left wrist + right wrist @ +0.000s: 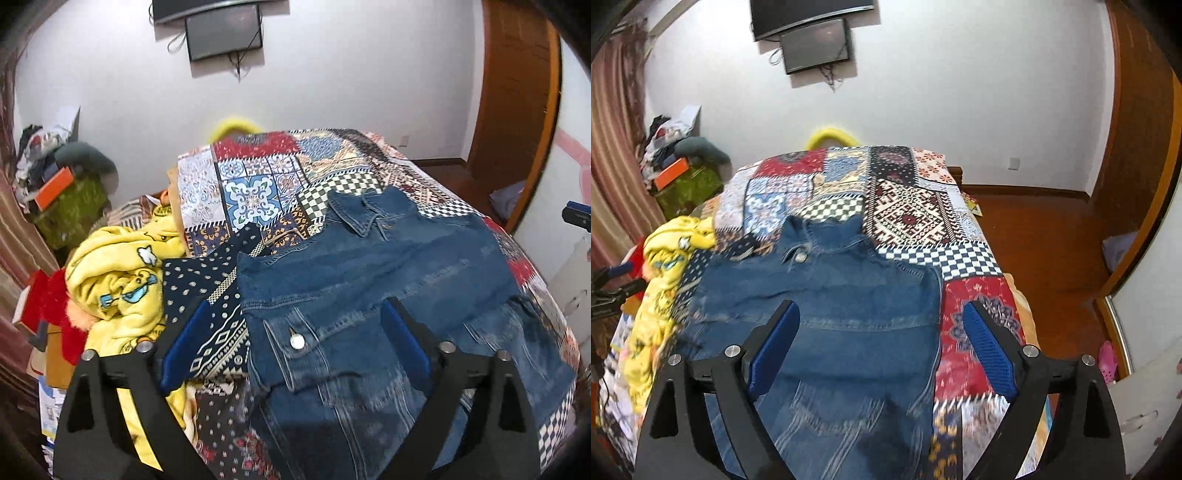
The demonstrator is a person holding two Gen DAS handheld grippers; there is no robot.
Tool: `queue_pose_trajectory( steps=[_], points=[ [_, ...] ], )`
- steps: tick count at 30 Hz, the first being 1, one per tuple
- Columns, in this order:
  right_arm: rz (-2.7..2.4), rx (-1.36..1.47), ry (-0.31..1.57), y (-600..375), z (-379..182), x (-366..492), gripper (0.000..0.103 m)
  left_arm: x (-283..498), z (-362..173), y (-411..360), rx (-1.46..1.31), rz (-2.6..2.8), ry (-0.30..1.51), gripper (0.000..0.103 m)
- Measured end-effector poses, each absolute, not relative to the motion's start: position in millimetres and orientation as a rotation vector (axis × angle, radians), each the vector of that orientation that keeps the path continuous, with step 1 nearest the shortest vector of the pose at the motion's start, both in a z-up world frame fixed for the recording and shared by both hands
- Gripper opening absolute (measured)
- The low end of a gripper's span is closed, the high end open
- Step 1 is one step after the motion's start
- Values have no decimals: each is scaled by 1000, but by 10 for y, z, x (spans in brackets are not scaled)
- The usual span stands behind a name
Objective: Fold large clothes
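Note:
A blue denim jacket [388, 266] [831, 288] lies spread on a bed with a patchwork cover [258, 177] [908, 210], its collar at the far end and a buttoned chest pocket [295, 343] near me. My left gripper [295, 310] hangs open above the jacket's near left part, with nothing between its blue pads. Over the jacket's near right side my right gripper [881, 306] is open too, its right finger above the bedspread, and it holds nothing.
A crumpled yellow blanket [118, 280] [665, 266] and a dark dotted cloth [199, 280] lie left of the jacket. Clutter is piled in the left corner [55, 177]. A screen [221, 33] hangs on the far wall. Wooden floor [1034, 240] and a door [517, 110] are to the right.

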State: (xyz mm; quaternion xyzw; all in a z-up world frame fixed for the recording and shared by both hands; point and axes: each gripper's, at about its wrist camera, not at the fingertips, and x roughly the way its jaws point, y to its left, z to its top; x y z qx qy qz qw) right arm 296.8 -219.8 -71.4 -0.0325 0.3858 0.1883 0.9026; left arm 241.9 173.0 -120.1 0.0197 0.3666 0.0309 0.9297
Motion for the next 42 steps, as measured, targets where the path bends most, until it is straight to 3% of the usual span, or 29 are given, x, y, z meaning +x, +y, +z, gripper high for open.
queue_pose_trajectory(
  steps=[7,21,30,32,36,39,41,42],
  points=[
    [411,-103,835,-2192,-882,2565,92,1896,-1372,1709,-51,13,801,96],
    [391,3,1125,-2478,-1791,2055,92,1225,-2735,2129,-510,14,1083,96],
    [406,212,1218,-2665,-2096,2000,92,1126,-3187,2109,-797,-86,1111,88],
    [428,216,1224,-2648,-2092,2015,87,1124,-3186,2109,-830,-105,1092,87],
    [492,220,1230,-2565,-2091,2032,72,1112,-3211,2170,-904,-130,1077,71],
    [528,225,1231,-2508,-2099,2036,59,1041,-3164,2202,-873,-109,1076,45],
    [538,224,1221,-2488,-2093,2031,43,1016,-3121,2253,-860,-106,1061,22],
    [534,224,1217,-2485,-2080,2035,38,1015,-3093,2267,-864,-109,1052,21]
  ],
)
